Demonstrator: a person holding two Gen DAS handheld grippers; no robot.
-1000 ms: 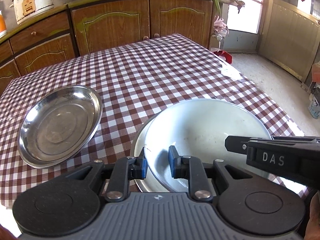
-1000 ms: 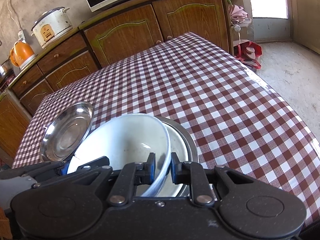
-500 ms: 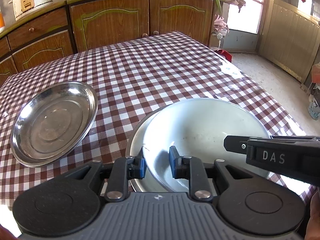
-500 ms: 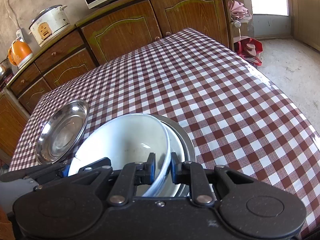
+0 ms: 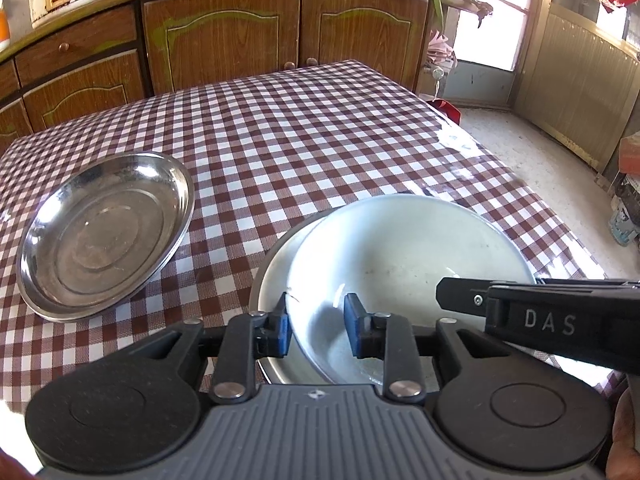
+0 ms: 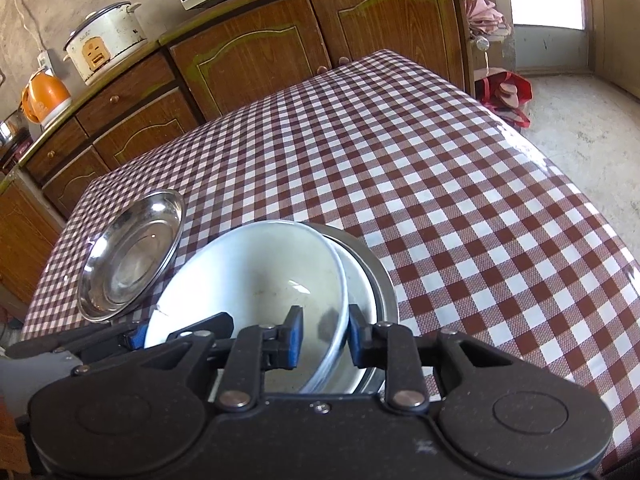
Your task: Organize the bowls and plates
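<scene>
A white bowl (image 5: 400, 248) (image 6: 256, 276) rests in a steel plate (image 5: 272, 272) (image 6: 376, 280) near the table's front edge. My left gripper (image 5: 316, 330) straddles the bowl's near-left rim. Its jaws are opening, and a gap shows between the rim and the inner pad. My right gripper (image 6: 324, 334) straddles the bowl's right rim the same way, with its jaws opening and the pads off the wall. In the left wrist view one of the right gripper's fingers (image 5: 460, 300) reaches over the bowl. A second steel plate (image 5: 100, 232) (image 6: 132, 252) lies alone to the left.
A red-and-white checked cloth (image 5: 320, 140) covers the table, whose right edge (image 6: 560, 184) drops to a bare floor. Wooden cabinets (image 5: 224, 40) stand behind it, with a rice cooker (image 6: 104, 40) and an orange kettle (image 6: 44, 96) on top. A red bag (image 6: 504, 92) lies on the floor.
Both grippers' jaws have parted a little around the bowl's rim. The bowl and both plates lie where they were.
</scene>
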